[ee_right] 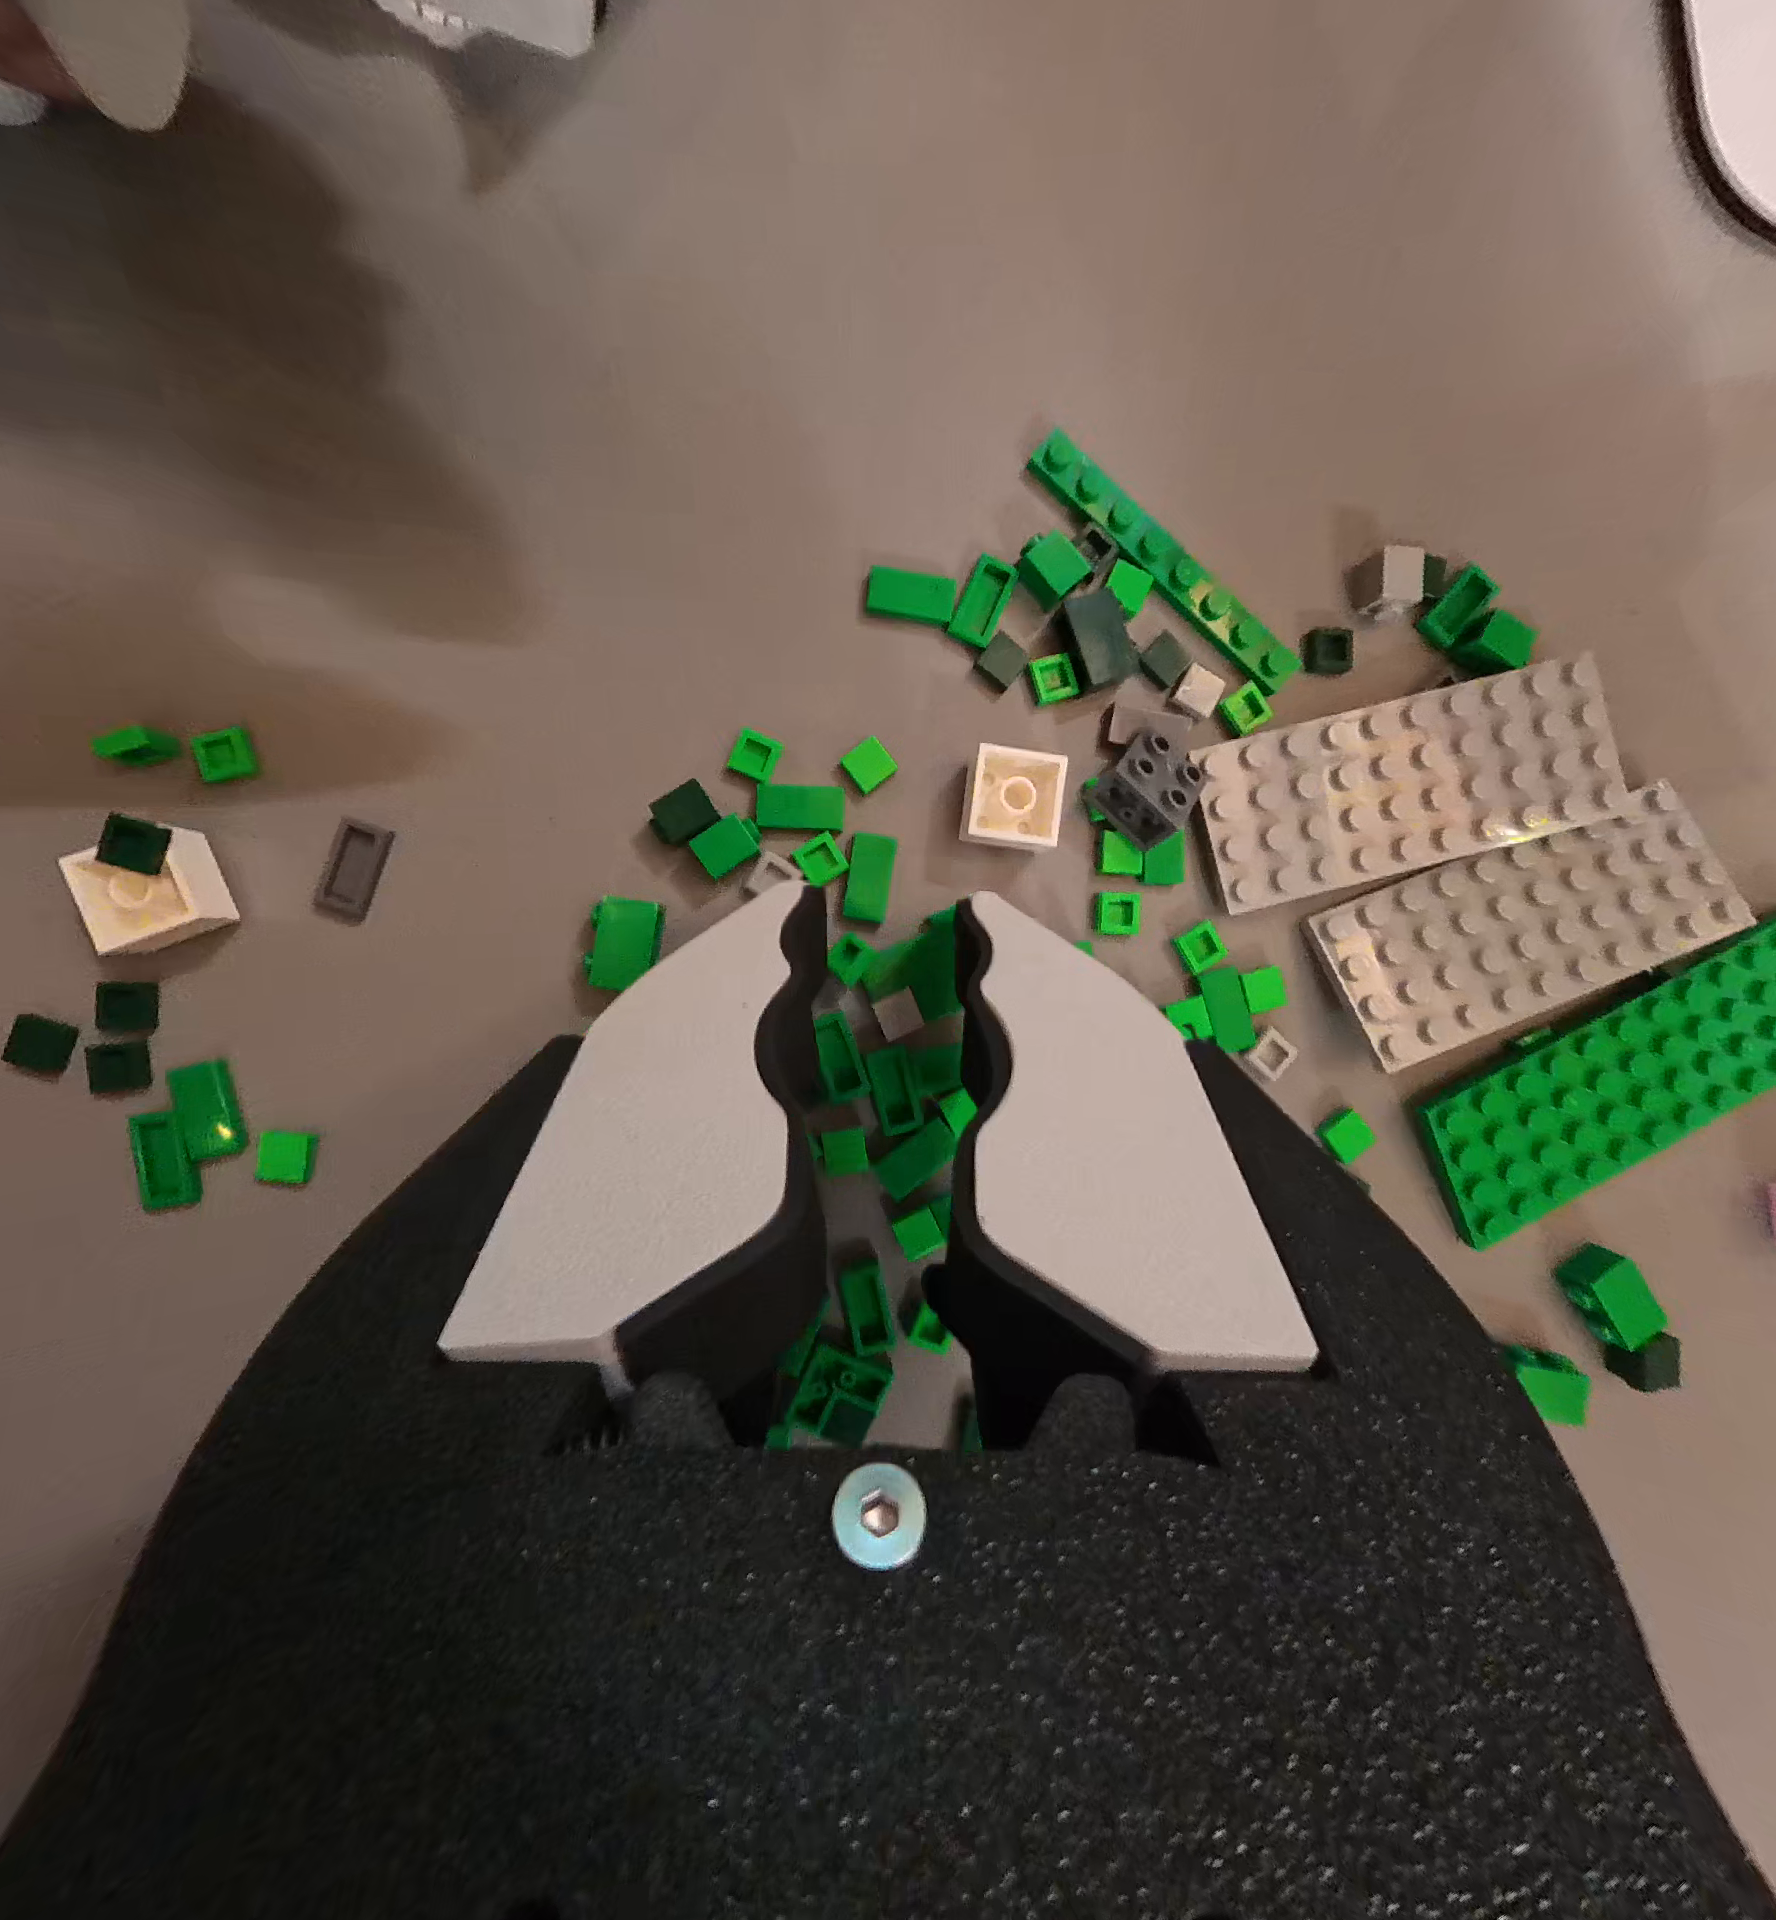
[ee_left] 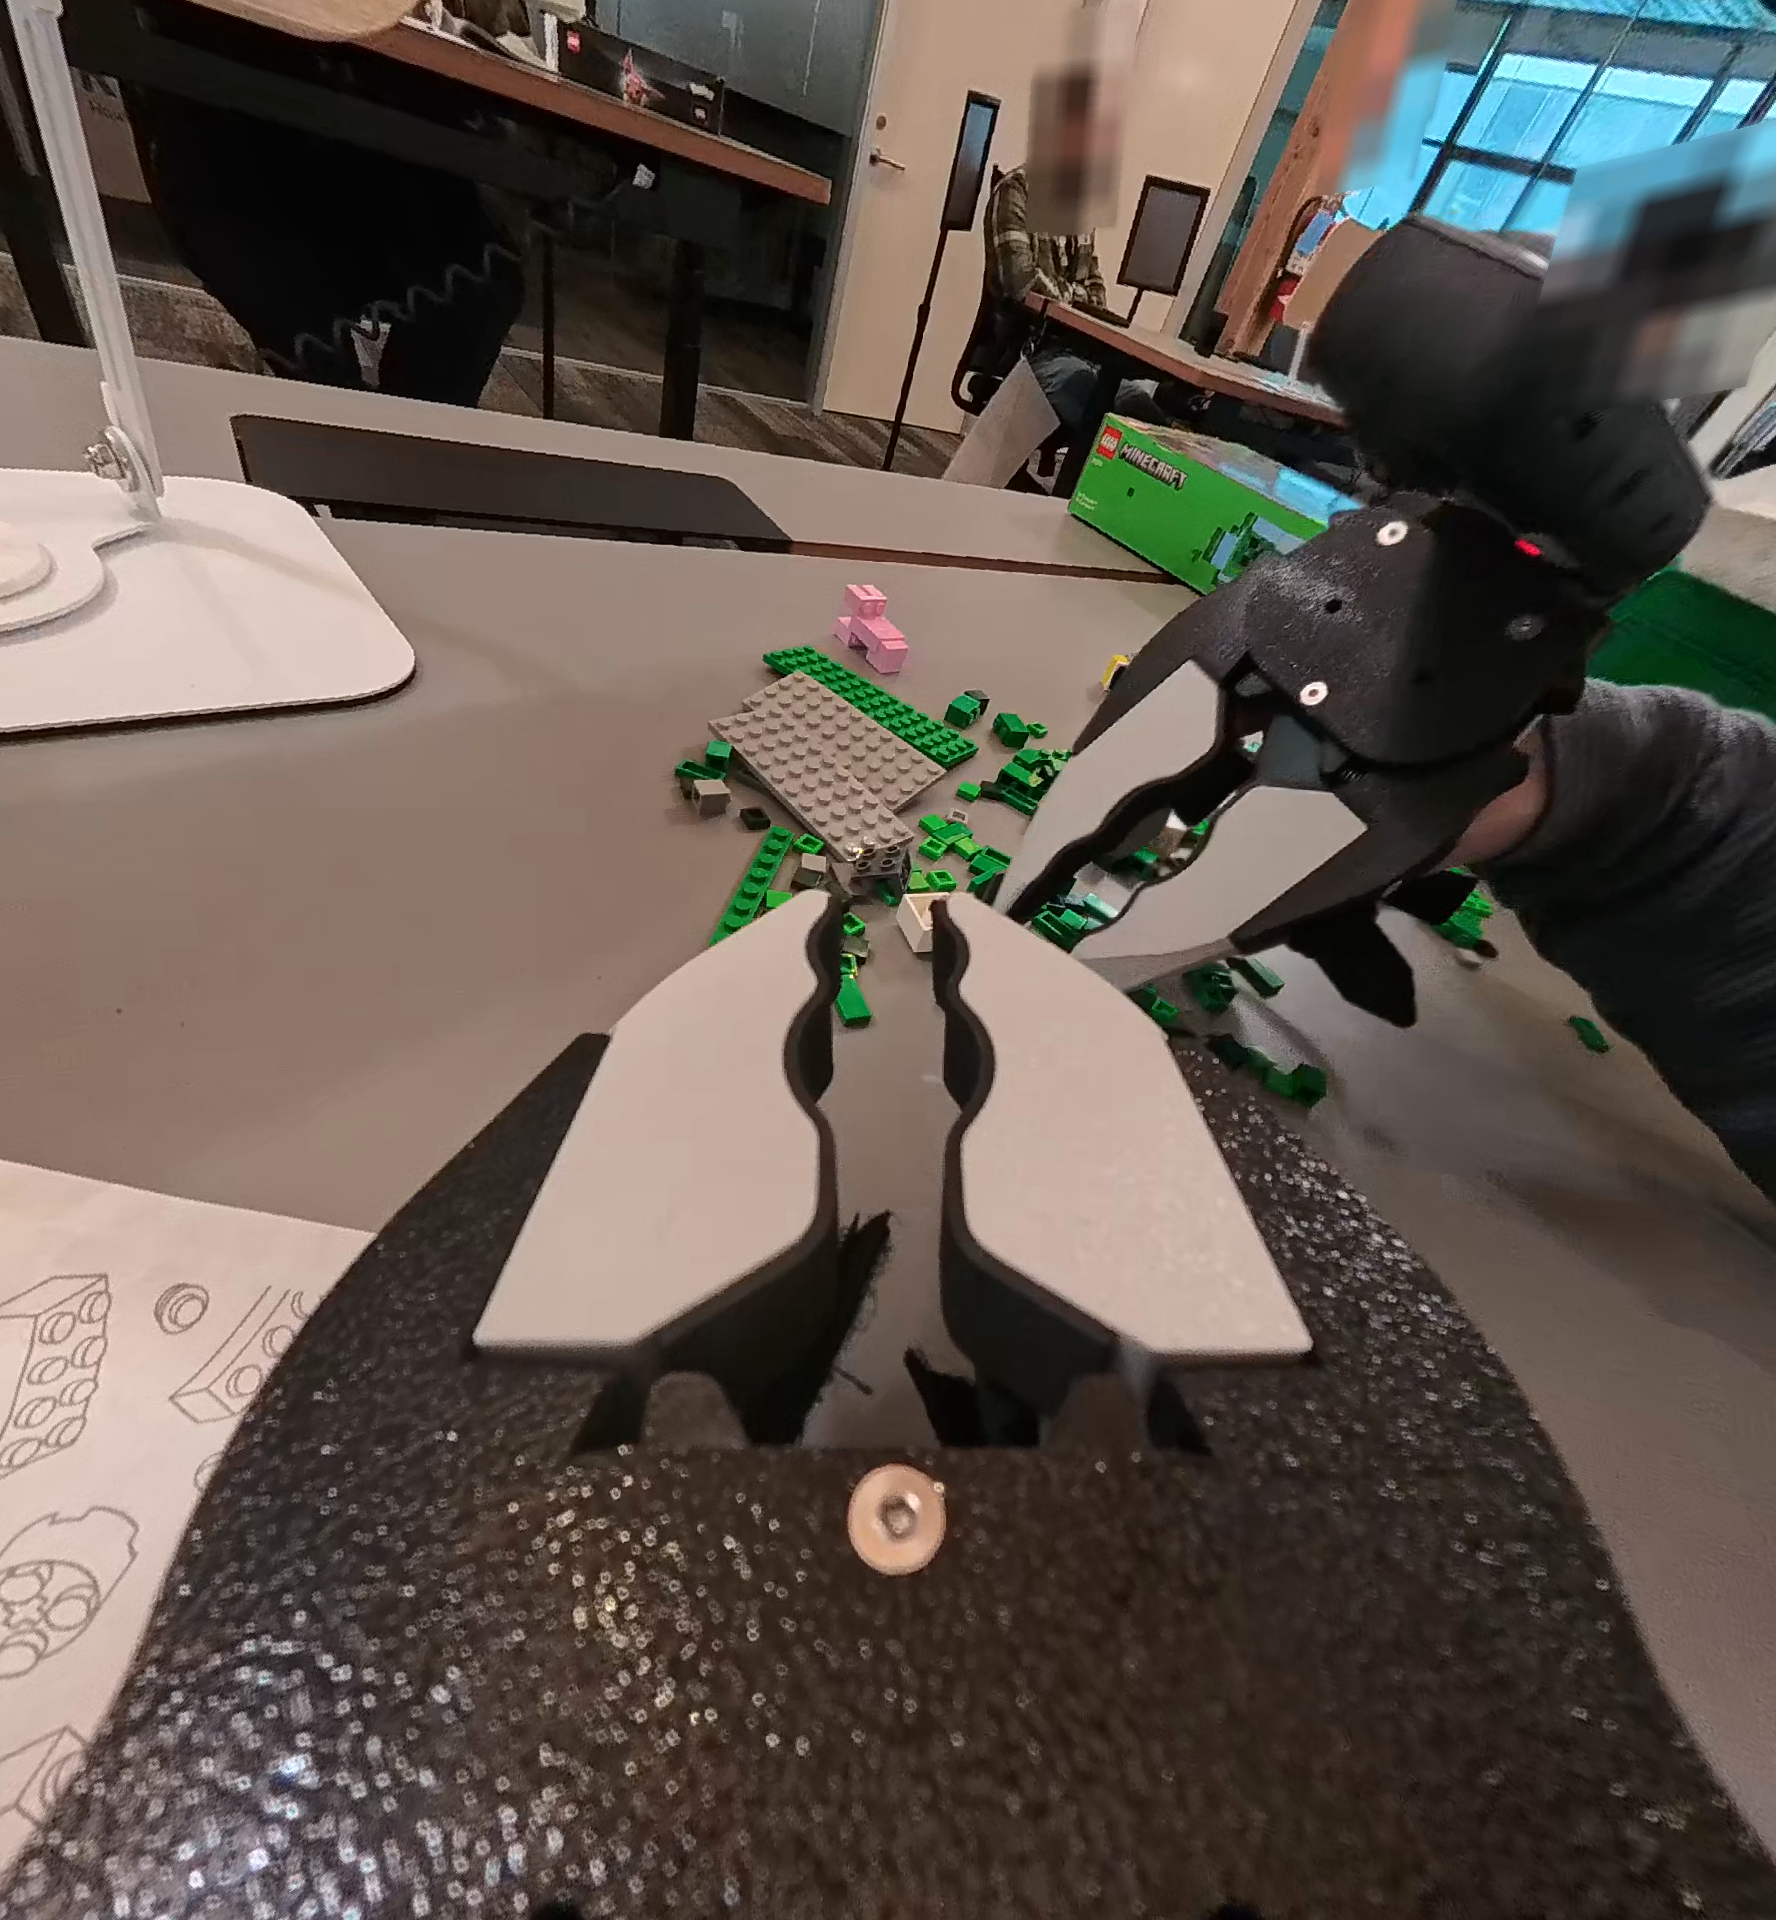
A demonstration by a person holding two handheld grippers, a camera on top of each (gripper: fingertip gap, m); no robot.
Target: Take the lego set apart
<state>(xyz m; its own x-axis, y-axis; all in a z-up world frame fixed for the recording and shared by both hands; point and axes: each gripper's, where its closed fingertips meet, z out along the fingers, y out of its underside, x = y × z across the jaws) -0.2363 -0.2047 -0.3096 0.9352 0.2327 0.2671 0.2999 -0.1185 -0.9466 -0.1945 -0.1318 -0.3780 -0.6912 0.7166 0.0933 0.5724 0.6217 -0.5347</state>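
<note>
Across the middle of the grey tabletop point(ee_right: 863, 312) the lego set lies mostly in pieces: two grey plates point(ee_right: 1414, 779), still overlapping, rest beside a wide green plate point(ee_right: 1632, 1081), with a long green strip point(ee_right: 1159, 561), a dark grey block point(ee_right: 1149, 784), two white bricks point(ee_right: 1014, 795) and many small green tiles point(ee_right: 868, 878) scattered around them. A pink figure point(ee_left: 871, 627) stands toward the far edge.

The right gripper point(ee_right: 889, 914) hangs over the tiles, jaws slightly apart and holding nothing. The left gripper point(ee_left: 889, 914) points at the pile from nearer the front edge, jaws likewise parted and empty.

Likely next are the joined grey plates. Pin one plate flat with one gripper, catch the other's free edge, and peel upward without sweeping loose tiles away.
</note>
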